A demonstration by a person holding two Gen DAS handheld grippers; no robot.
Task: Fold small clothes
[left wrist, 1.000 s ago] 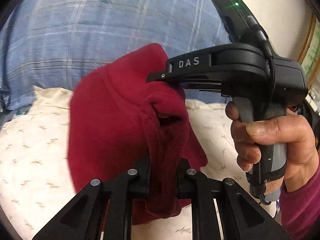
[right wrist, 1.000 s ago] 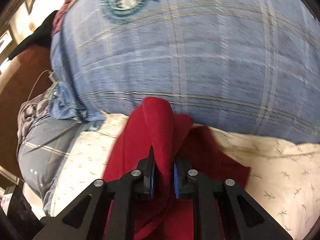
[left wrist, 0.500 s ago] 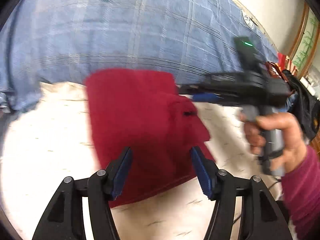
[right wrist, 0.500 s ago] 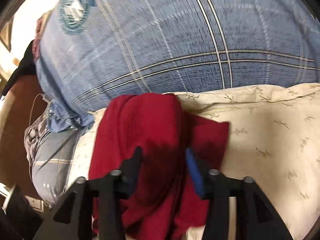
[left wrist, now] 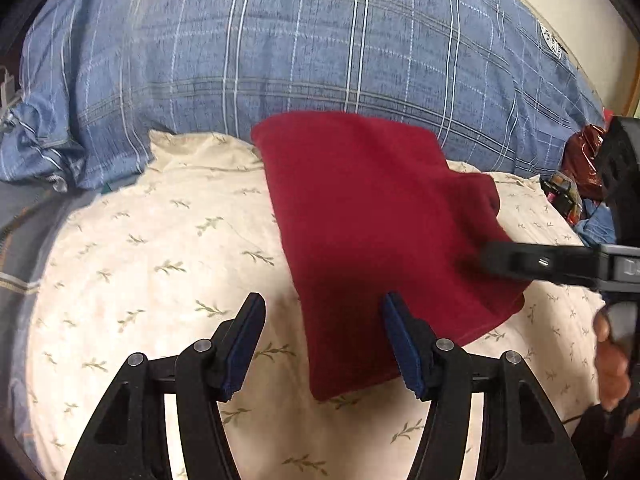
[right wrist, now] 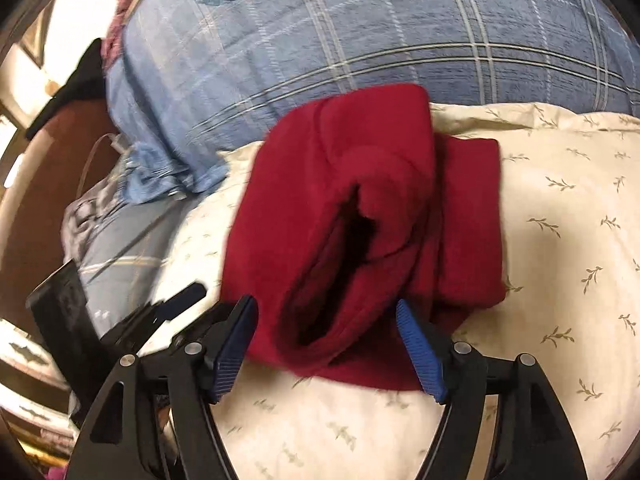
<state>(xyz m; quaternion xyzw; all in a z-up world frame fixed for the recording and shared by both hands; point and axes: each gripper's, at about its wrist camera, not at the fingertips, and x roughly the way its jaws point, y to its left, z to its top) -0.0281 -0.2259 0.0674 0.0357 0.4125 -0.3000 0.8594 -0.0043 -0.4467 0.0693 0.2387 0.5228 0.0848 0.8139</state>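
Red fleece garment lies folded on a cream leaf-print pillow, its far edge up against a blue plaid pillow behind. Left wrist view, left to right: bunched blue pillow corner at far left, cream pillow, then the left tool low centre with jaws spread wide, blue pads showing. Its jaws have just been opening; the garment's near corner sits partly between them, not pinched. Further right the right tool reaches in from the edge over the garment's right side, a hand on its grip. Clutter at far right edge, too small to tell.

Right wrist view, left to right: dark items and brown surface at left, blurred; left tool tip pokes in low left. Right tool jaws apart, just been opening; the garment's open folded end lies between the pads, not clamped. Cream pillow to the right.
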